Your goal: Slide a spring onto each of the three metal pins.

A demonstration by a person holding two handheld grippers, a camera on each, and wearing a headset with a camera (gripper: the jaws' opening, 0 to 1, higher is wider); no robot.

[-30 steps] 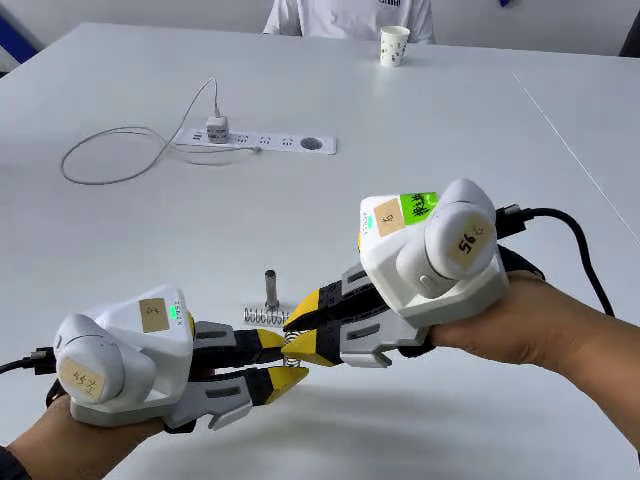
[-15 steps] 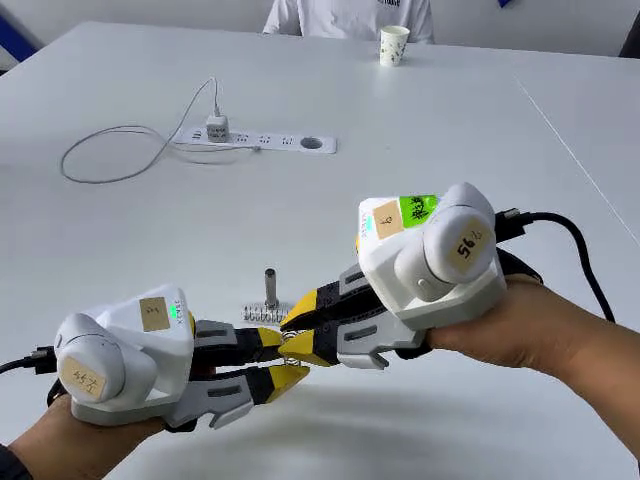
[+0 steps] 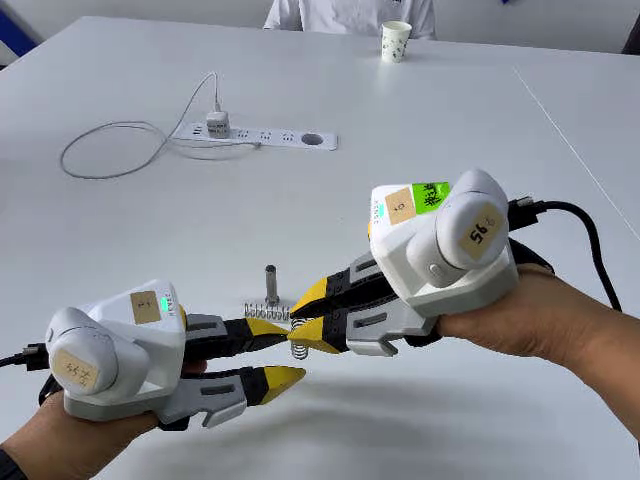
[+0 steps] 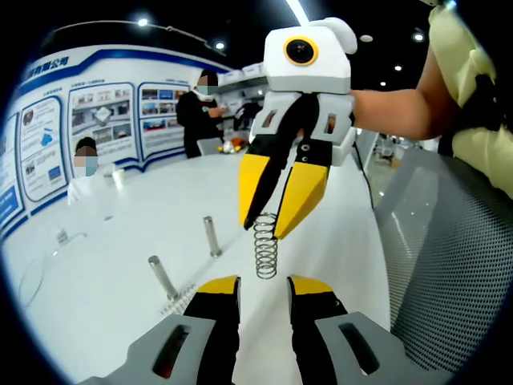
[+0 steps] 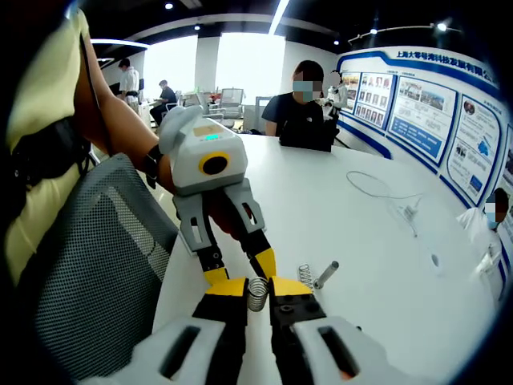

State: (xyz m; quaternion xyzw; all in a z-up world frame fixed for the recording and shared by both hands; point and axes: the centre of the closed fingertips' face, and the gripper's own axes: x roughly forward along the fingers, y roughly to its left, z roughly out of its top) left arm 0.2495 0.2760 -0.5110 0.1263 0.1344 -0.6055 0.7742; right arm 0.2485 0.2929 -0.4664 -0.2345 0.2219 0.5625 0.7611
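Nearest, the left gripper (image 4: 264,287) hovers with fingers narrowly apart, holding nothing. Just beyond, the right gripper (image 4: 263,230) pinches the top coils of a small spring (image 4: 265,250), which hangs upright above the desk (image 3: 420,150). It looks light, bouncy and easily flicked loose, so gentle grip near one end suits. Farther off, two bare metal pins (image 4: 210,235) stand upright, with a spare spring (image 3: 266,312) lying beside them.

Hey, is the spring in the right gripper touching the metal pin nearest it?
Apart. The left gripper view shows the spring hanging from the right gripper, with bare table between it and the nearest pin.
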